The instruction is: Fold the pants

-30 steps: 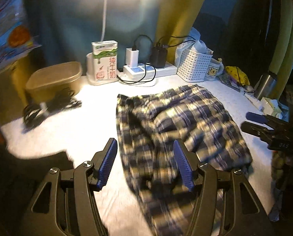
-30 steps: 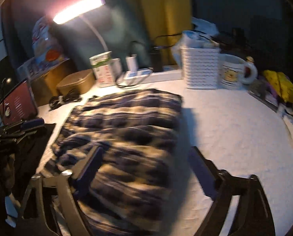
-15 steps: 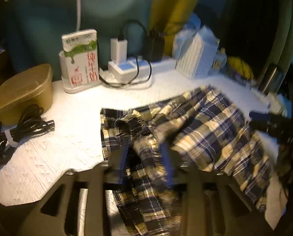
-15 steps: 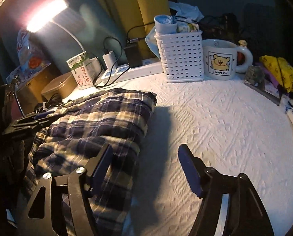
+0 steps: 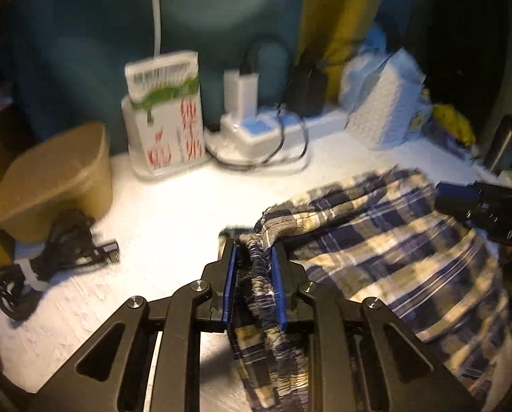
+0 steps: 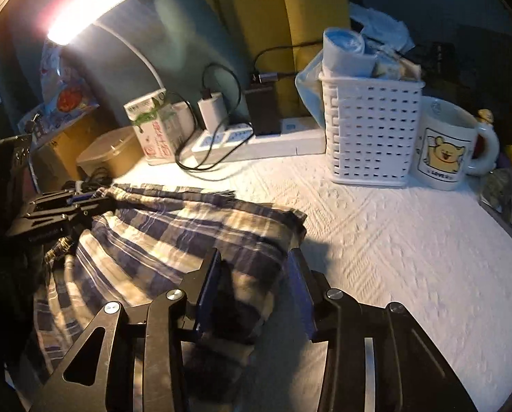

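The plaid pants (image 5: 393, 250) in navy and cream lie bunched on the white textured table cover (image 5: 173, 213). My left gripper (image 5: 254, 261) is shut on the gathered waistband at the pants' left corner. My right gripper (image 6: 254, 267) is closed around a thick fold at the pants' (image 6: 173, 237) right edge, with cloth filling the gap between its blue pads. Each gripper shows in the other's view: the right gripper (image 5: 479, 209) at far right, the left gripper (image 6: 67, 206) at far left.
At the back stand a milk carton (image 5: 163, 116), a power strip with chargers (image 6: 242, 137), a white perforated basket (image 6: 373, 127) and a bear mug (image 6: 445, 144). A tan lidded box (image 5: 53, 182) and a coiled black cable (image 5: 56, 257) lie left. A lamp (image 6: 84, 10) shines above.
Both grippers went from open above the pants to closed on the cloth. The left one moved forward and took the waistband; the right one closed on the right edge fold.
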